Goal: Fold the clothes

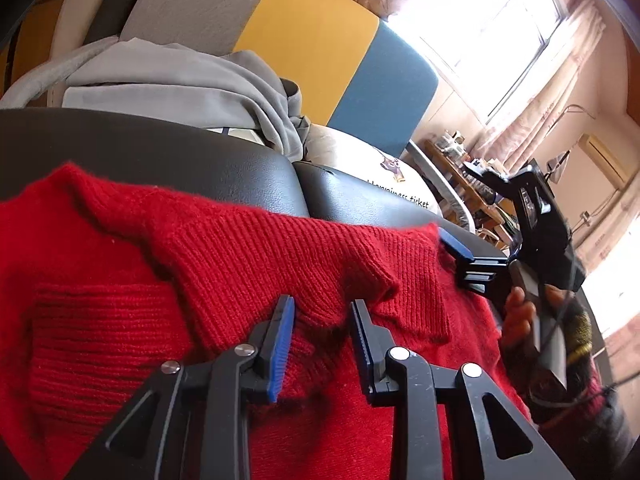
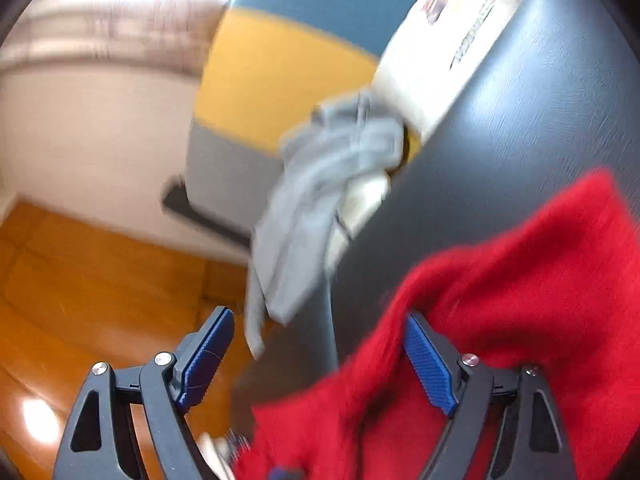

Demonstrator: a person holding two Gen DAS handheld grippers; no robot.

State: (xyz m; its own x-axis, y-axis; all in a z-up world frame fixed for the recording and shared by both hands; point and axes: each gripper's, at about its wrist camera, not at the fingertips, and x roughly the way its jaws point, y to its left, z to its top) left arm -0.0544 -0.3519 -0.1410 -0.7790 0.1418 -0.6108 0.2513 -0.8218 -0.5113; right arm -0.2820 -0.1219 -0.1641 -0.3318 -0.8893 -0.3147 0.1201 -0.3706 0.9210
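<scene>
A red knit sweater (image 1: 248, 264) lies bunched on a black leather seat (image 1: 168, 160). My left gripper (image 1: 322, 312) is open, its blue-padded fingers (image 1: 282, 336) either side of a ribbed fold of the sweater, not closed on it. My right gripper (image 1: 460, 248) shows at the sweater's right edge, held in a hand. In the blurred right wrist view the right gripper (image 2: 320, 344) is wide open. The sweater (image 2: 500, 312) lies against its right finger (image 2: 428, 364); nothing is clamped.
A grey garment (image 1: 192, 88) lies heaped behind the seat, also visible in the right wrist view (image 2: 320, 184). A grey, yellow and blue panel (image 1: 304, 48) stands behind it. A white printed cushion (image 1: 376, 176) sits to the right. Orange wood floor (image 2: 100, 288) lies beyond the seat edge.
</scene>
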